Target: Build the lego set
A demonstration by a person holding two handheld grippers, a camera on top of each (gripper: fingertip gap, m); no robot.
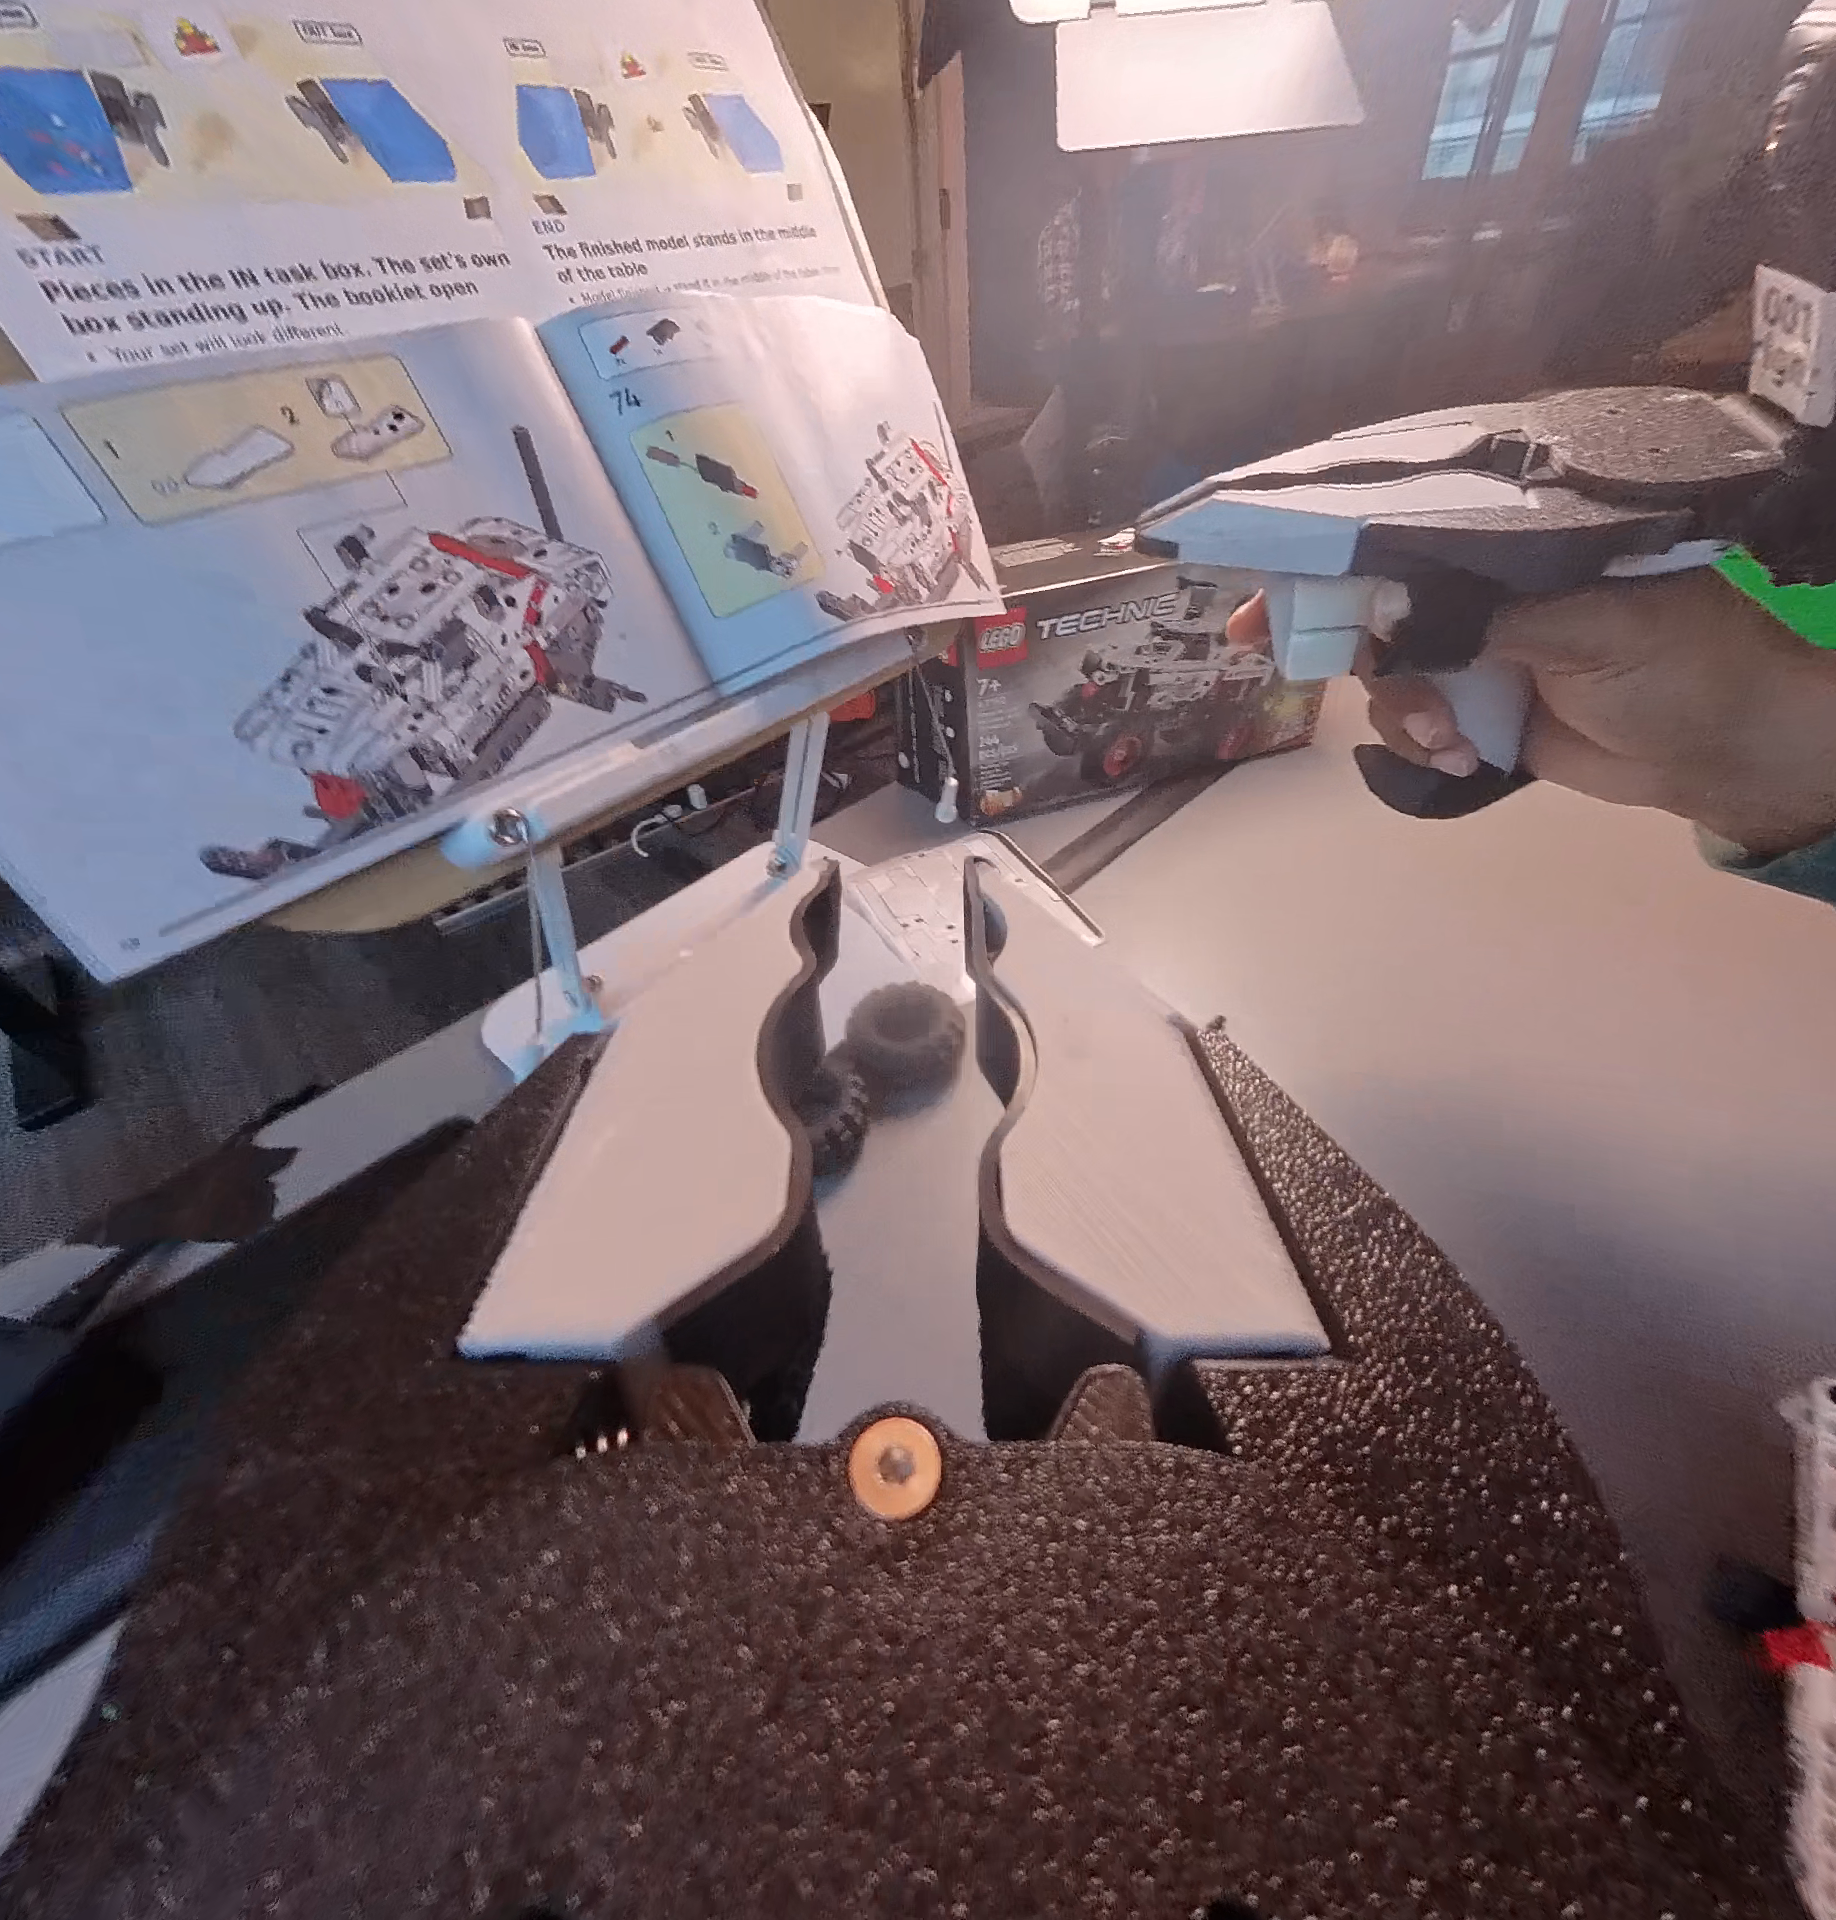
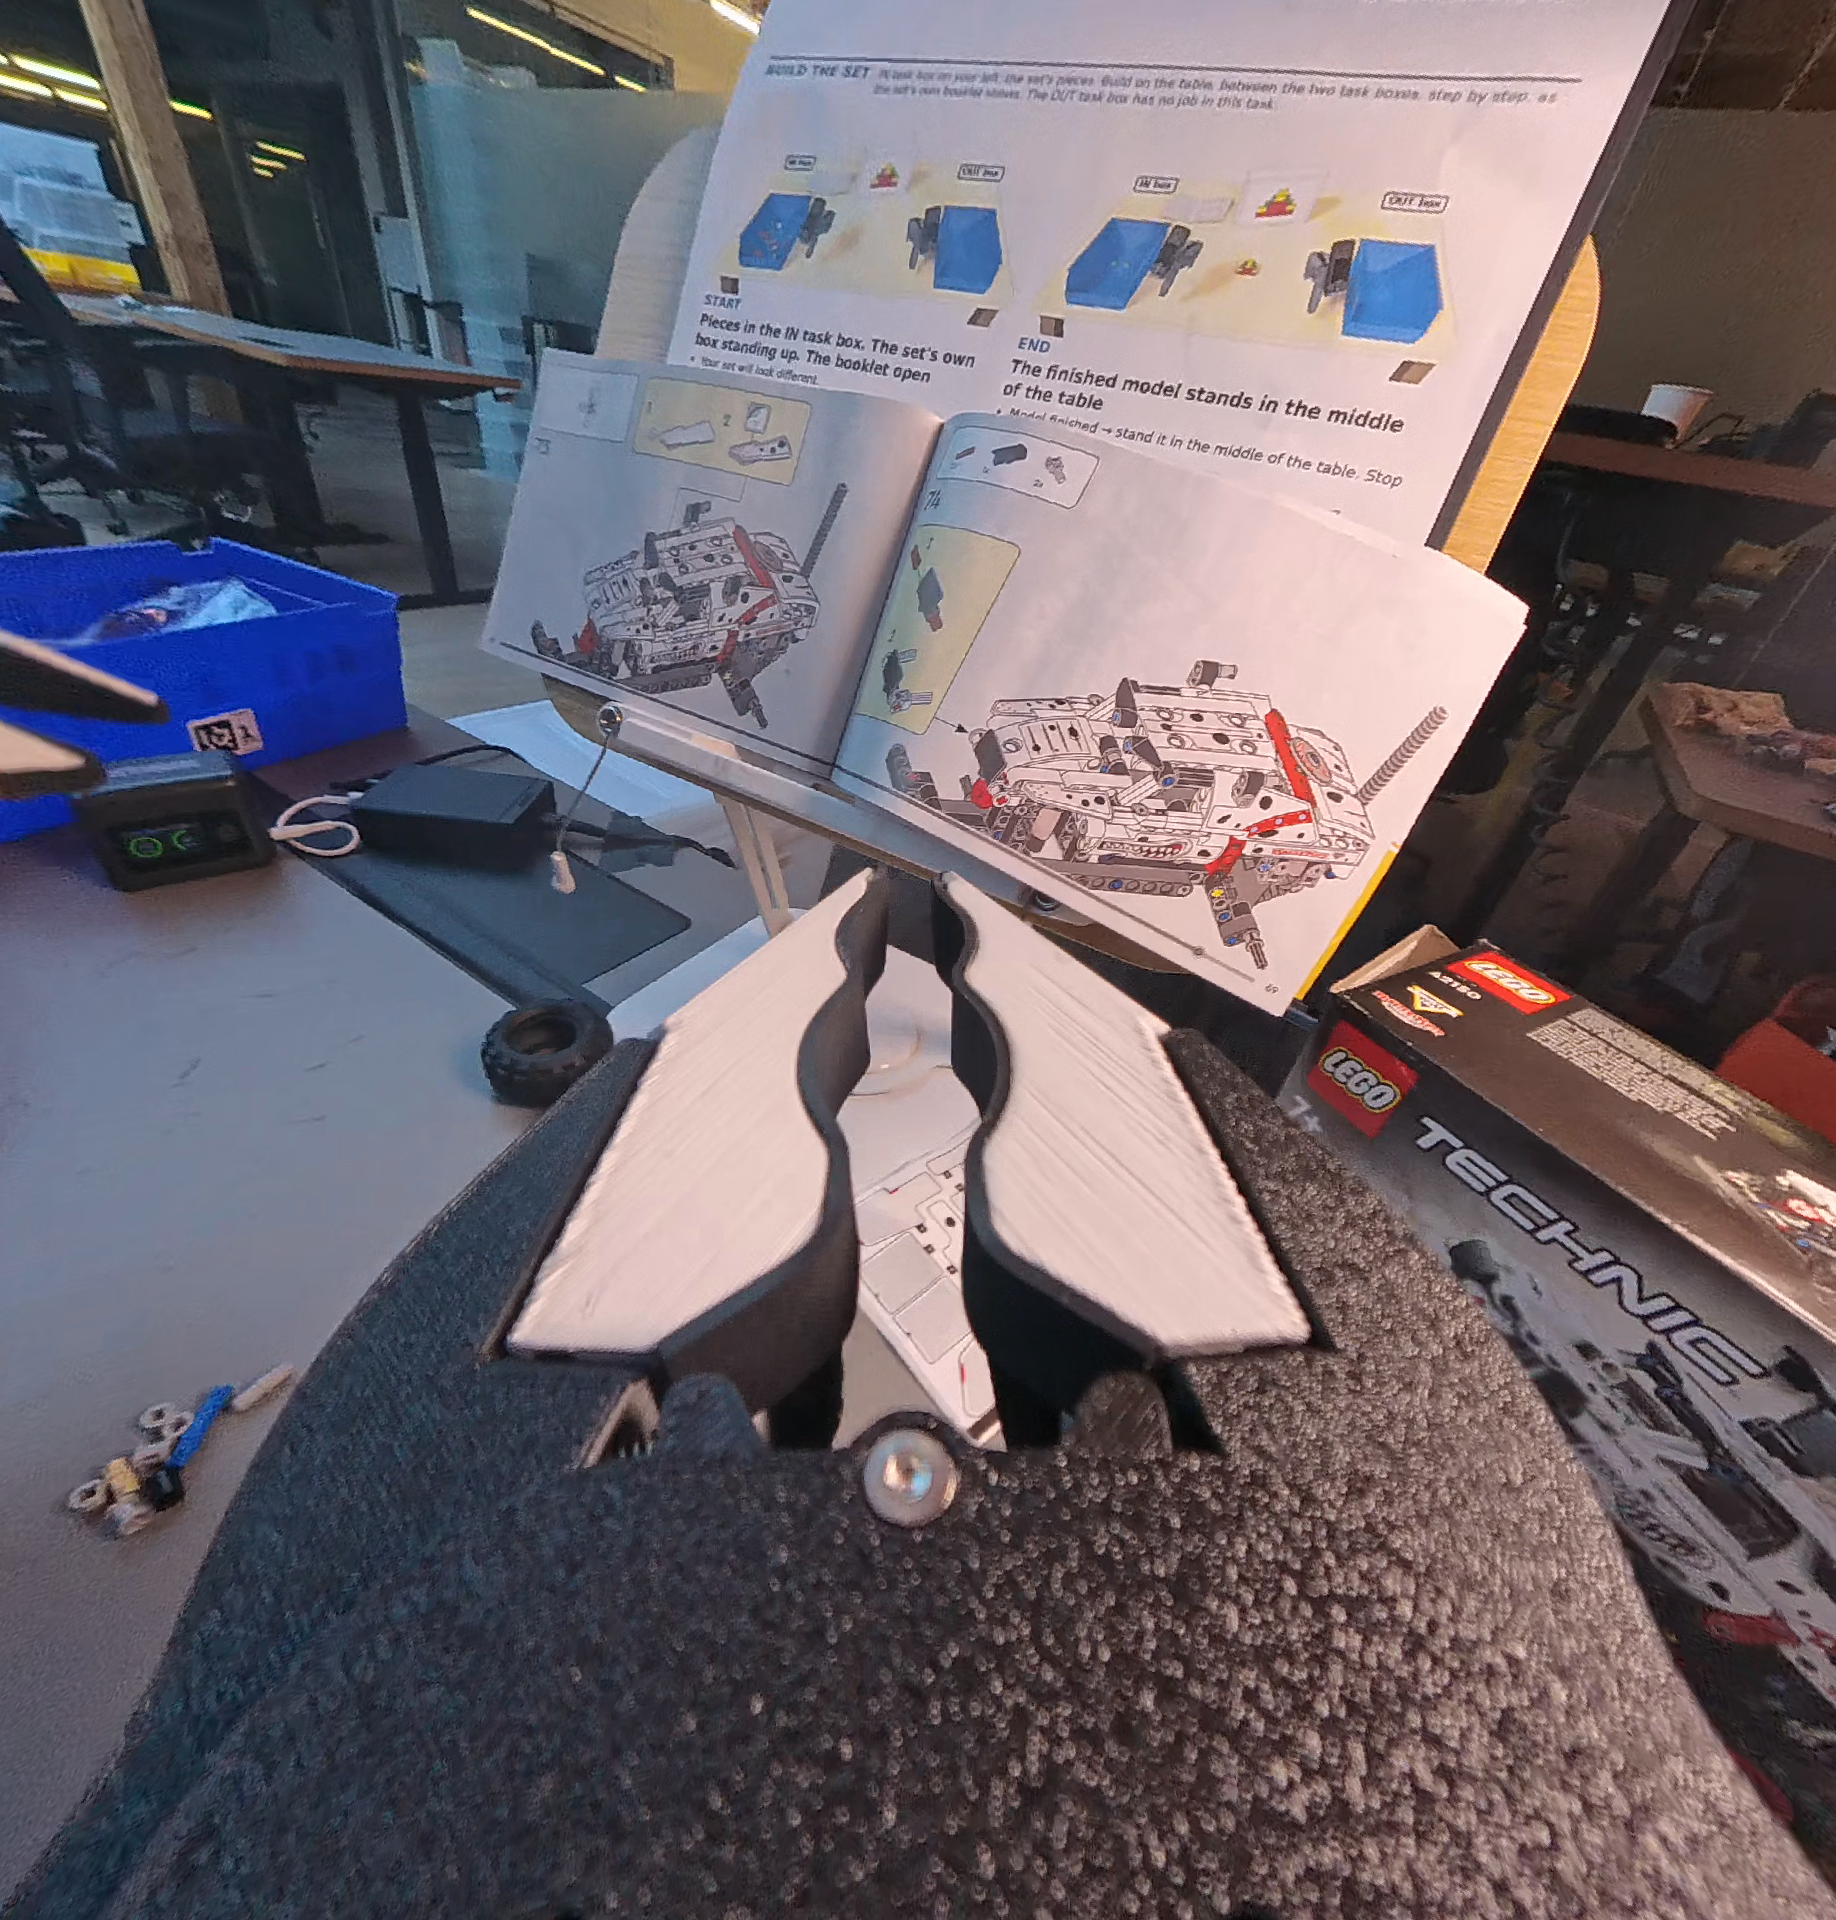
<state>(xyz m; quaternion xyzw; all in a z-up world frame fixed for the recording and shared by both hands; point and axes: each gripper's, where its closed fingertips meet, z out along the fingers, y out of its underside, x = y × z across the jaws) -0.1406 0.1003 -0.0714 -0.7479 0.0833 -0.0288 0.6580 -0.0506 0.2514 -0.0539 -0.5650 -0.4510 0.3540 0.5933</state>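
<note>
Although well advanced to judge by the booklet [image 2: 935, 623], open at a late page on its stand, not yet finished. Partly built model [image 1: 1833, 1621] seen only as a white and red sliver at the right edge of the left wrist view, low beside the left gripper [image 1: 901, 914] and apart from it; wheels apparently not fitted. Two black tyres [image 1: 883, 1060] loose on the table [image 1: 1413, 1039], showing through the gap of the left gripper and a little short of its tips, untouched. Left jaws parted by a narrow gap, empty. One tyre [image 2: 545, 1049] also visible from the right wrist view, left of the right gripper [image 2: 909, 899] and clear of it. Small loose pieces [image 2: 166, 1455] scattered nearer, farther left on the table. Right jaws almost closed at the tips, holding nothing, hovering over a white sheet [image 2: 919, 1268] of stickers or the like, hard to make out. Blue bin [image 2: 270, 644] far left with a bag inside; set box [image 2: 1620, 1195] lying close on the right. Likely still ahead: remaining pieces, tyres, then standing the model mid-table.
</note>
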